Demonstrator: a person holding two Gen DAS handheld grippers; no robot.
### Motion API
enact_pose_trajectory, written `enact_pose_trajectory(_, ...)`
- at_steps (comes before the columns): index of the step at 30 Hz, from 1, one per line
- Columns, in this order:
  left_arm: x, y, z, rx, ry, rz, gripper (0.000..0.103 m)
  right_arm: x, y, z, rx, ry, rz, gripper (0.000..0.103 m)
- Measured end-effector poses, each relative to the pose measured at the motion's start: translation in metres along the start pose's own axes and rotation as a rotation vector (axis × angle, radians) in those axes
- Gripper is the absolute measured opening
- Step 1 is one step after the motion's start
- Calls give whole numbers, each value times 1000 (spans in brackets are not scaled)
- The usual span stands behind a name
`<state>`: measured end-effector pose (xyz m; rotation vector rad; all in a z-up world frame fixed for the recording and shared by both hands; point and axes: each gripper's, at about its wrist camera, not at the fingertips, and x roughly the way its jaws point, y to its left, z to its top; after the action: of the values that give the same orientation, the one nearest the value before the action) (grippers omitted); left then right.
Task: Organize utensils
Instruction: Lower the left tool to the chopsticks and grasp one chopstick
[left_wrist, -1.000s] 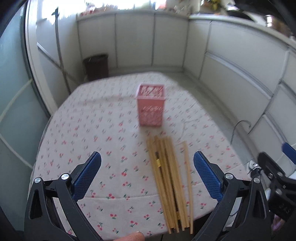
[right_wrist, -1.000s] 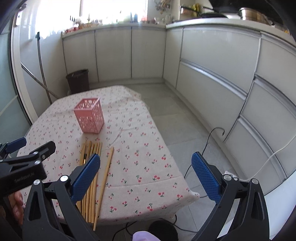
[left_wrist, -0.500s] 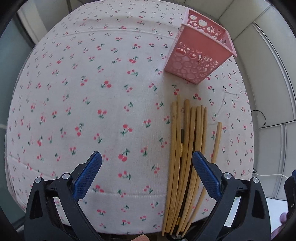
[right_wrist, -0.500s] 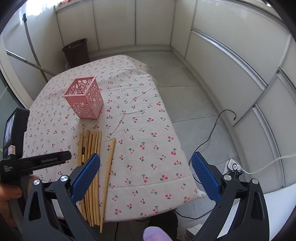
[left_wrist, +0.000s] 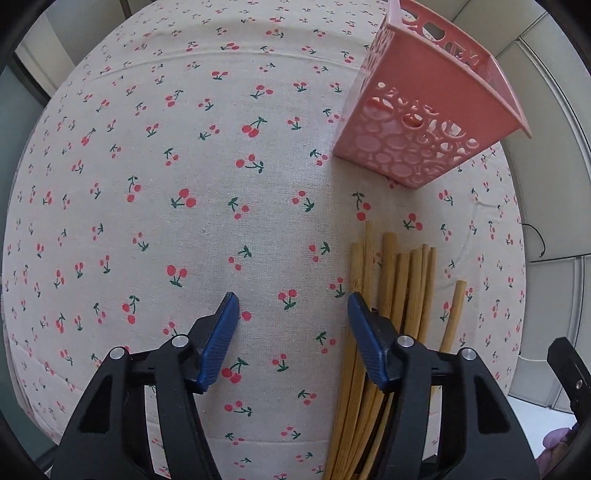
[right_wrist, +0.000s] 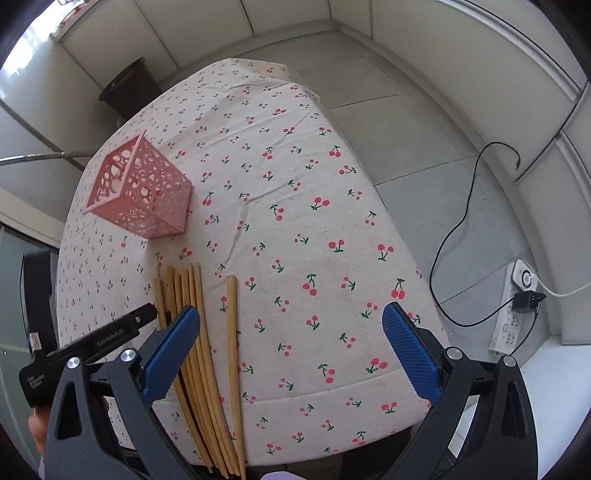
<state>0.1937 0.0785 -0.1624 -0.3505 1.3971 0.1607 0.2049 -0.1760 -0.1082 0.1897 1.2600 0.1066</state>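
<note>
In the left wrist view the right finger (left_wrist: 365, 343) covers the middle of the bundle of chopsticks (left_wrist: 402, 288), whose near ends run off the bottom edge, and the pink holder (left_wrist: 424, 122) is cropped at the top. In the right wrist view the left finger (right_wrist: 170, 354) hides part of the bundle, and the lettering on the left gripper's arm (right_wrist: 103, 341) is too small to read.

Bundle of wooden chopsticks (right_wrist: 192, 343) lay flat on the cherry-print tablecloth (right_wrist: 314, 229), side by side, running lengthwise toward the near table edge — far tips uneven. One single chopstick (right_wrist: 232, 354) lay just apart on the bundle's right, roughly parallel. Pink perforated holder (right_wrist: 142, 192) — square, open-topped — stood upright beyond the far tips, near but not touching. No utensils seen inside.
</note>
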Motion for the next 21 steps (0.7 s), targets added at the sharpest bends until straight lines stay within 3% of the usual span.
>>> enact_pose_trajectory(6,-1,-10,8,21,10,-4,58,8,0,-1,16,36,1,96)
enact_pose_trajectory(10,0,-13,7,51,5,40,58,12,-3,-3,24,50,-7,96)
enact_pose_trajectory(13,3,-29,3,117,-21,115,56,17,-4,-3,36,73,-7,96)
enact_pose_trajectory(15,0,-39,-1,158,-42,104,39,23,-2,-4,56,95,7,96)
enact_pose_trajectory(17,-3,-42,-2,173,-48,83,11,28,4,-4,64,111,17,96)
enact_pose_trajectory(21,-6,-33,-5,161,-59,29,6,43,21,-5,57,150,23,83)
